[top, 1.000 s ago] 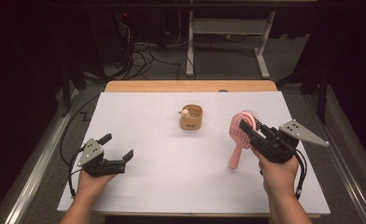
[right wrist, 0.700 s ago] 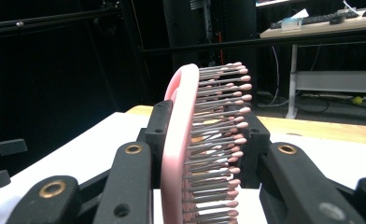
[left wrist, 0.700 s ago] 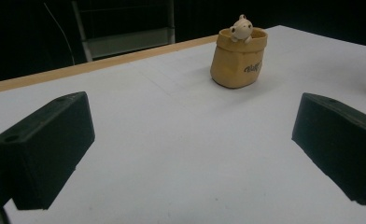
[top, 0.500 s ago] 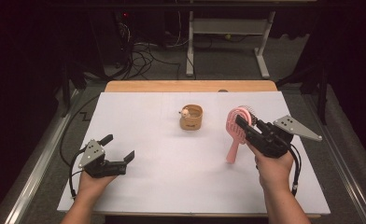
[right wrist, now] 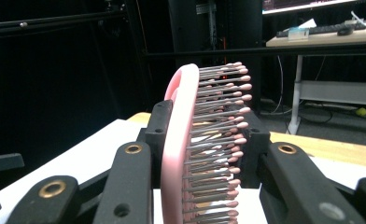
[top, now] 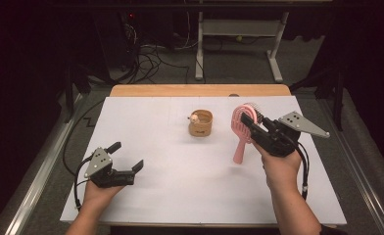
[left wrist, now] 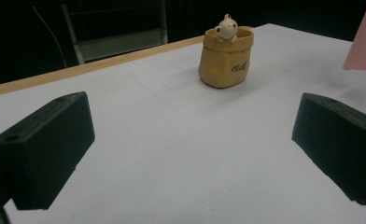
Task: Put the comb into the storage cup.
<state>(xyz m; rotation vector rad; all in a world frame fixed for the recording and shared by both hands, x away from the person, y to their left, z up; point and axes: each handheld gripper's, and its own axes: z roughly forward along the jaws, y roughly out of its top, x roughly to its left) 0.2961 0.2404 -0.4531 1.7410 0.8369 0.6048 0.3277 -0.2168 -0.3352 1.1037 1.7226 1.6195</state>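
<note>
The pink hairbrush (top: 242, 131) sits right of centre in the high view, head clamped between the right gripper (top: 256, 130) jaws, handle hanging down above the white table (top: 180, 196). Just left of it stands the tan pot (top: 201, 124), apart. The left gripper (top: 126, 159), lower left, rests with jaws wide, holding nothing. Bare surface lies between the grippers and along the near edge.

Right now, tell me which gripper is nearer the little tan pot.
Right. The right gripper, shut on the pink hairbrush, sits just beside the tan pot. The left gripper rests open, well back toward the table's near-left corner.
</note>
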